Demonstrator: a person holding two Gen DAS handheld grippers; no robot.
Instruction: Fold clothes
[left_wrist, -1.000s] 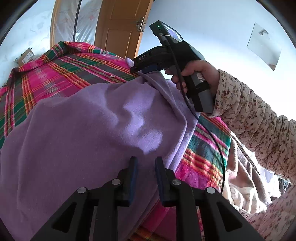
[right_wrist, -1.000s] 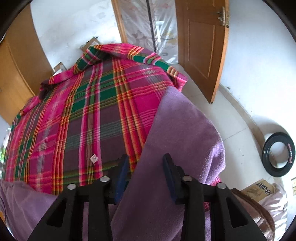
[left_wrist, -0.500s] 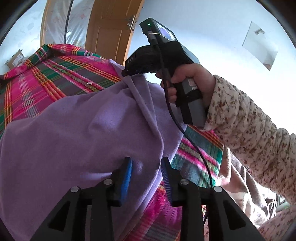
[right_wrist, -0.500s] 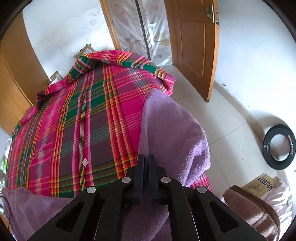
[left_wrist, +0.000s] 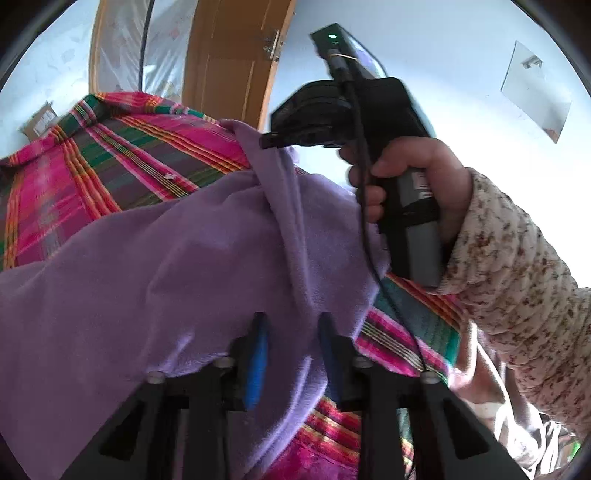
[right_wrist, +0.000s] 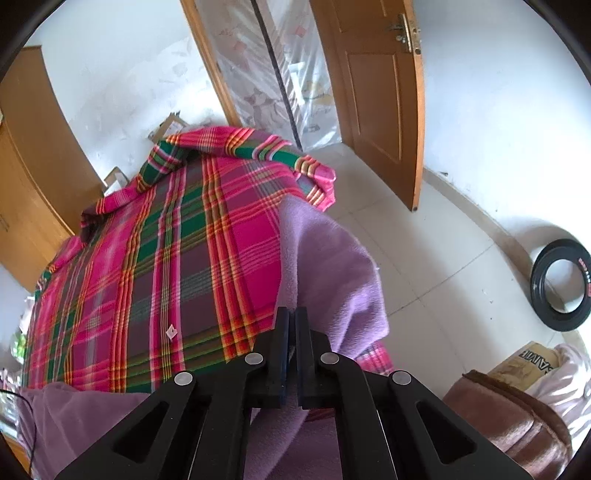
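The soft purple fleece garment (right_wrist: 328, 266) lies on the pink-and-green plaid cloth (right_wrist: 155, 258), along its right edge — the plaid cloth spreads out to the left and behind. Right of both, on the pale tiled floor (right_wrist: 443, 258), a black rubber ring (right_wrist: 561, 288) lies near the wall — a wooden door (right_wrist: 380, 92) stands behind.

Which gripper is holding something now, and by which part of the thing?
The right gripper is shut on the purple cloth, pinching it at its edge near a corner. The left gripper is open, with cloth between its jaws but not clamped.
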